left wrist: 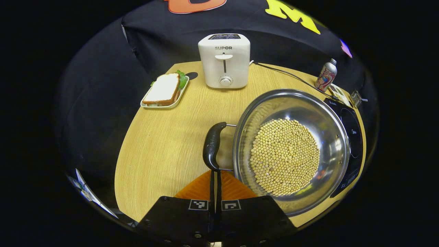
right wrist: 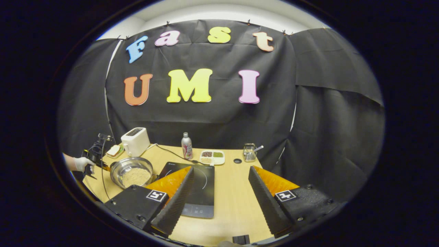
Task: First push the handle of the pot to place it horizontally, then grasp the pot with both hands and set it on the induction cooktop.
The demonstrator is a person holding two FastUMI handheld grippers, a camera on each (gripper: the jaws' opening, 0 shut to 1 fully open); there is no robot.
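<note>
Pot [left wrist: 291,147] of pale beans [left wrist: 284,156] sits beside cooktop [left wrist: 353,137].

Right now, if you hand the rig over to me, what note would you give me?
Left gripper: jaws shut, tips at the near end of the pot handle, holding nothing.
Right gripper: jaws wide open, above the induction cooktop.
Pot, with beans inside, stands on the table beside the cooktop.
Done: nothing sure; the handle push looks under way.
Left: finish the push, grasp the pot with both grippers, set it on the cooktop.
</note>
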